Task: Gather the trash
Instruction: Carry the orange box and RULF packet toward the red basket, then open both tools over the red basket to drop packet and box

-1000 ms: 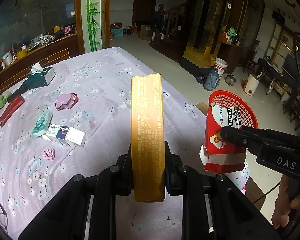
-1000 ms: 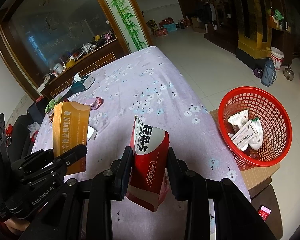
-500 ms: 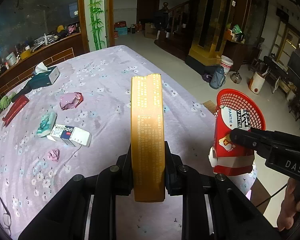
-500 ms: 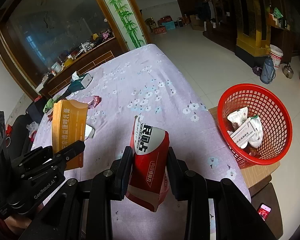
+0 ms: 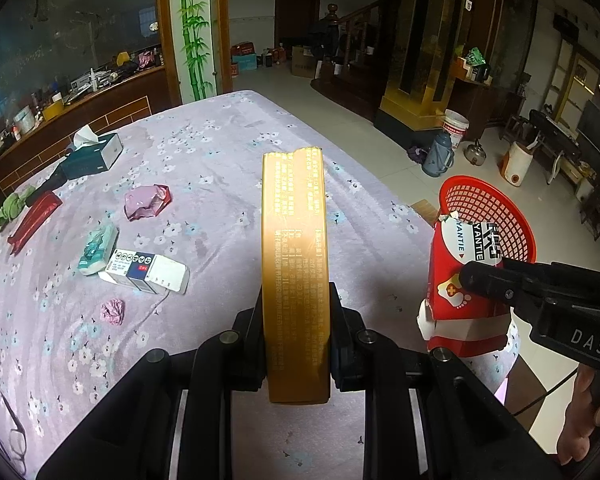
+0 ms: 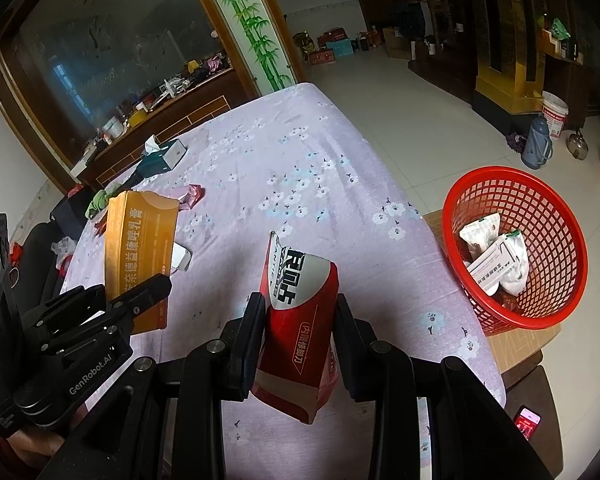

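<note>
both boxes carried nearer the red basket [image 6: 540,248], each gripper still clamping one.

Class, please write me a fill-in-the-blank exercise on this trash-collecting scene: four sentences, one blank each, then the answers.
1. The left tongs are shut on a tall ____ box.
2. The right tongs are shut on a ____ box.
3. The basket beside the table is coloured ____.
4. The basket already holds some ____.

Answers: orange; red; red; trash
</note>
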The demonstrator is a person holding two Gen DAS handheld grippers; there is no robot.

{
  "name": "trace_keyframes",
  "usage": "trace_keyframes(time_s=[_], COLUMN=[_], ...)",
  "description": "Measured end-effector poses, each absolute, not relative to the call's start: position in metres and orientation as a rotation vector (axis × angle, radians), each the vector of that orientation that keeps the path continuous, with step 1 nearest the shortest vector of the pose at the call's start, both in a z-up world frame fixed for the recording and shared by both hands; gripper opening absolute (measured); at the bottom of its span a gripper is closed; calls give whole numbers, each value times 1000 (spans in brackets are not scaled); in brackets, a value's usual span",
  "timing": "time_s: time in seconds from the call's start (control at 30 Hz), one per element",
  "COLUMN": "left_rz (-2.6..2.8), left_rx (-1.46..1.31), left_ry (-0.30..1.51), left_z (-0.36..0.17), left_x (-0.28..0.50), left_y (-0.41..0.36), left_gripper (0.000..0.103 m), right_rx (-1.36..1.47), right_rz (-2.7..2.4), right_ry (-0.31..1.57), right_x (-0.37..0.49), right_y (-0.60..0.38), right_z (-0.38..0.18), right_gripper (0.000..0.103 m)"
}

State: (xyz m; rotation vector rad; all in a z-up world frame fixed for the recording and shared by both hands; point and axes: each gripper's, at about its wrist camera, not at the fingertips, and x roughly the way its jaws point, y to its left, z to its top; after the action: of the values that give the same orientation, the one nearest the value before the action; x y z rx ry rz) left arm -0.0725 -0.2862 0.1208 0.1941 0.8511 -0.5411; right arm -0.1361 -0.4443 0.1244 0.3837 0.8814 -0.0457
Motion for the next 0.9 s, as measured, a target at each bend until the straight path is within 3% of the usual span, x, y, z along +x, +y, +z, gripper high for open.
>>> trace_keyframes(time_s=[0.57, 0.9], left_rz=[-582, -748], left_rx=[202, 238], left_ry=[851, 865], left_z=[120, 130], left_x=[-73, -72], left_y=[-300, -376], left_gripper=[22, 22], right_rx=[340, 352], right_rz=[-155, -347], right_ry=[875, 830], right_x=[-143, -161], right_y=[-473, -563], right_z=[131, 148], right_gripper=[36, 36])
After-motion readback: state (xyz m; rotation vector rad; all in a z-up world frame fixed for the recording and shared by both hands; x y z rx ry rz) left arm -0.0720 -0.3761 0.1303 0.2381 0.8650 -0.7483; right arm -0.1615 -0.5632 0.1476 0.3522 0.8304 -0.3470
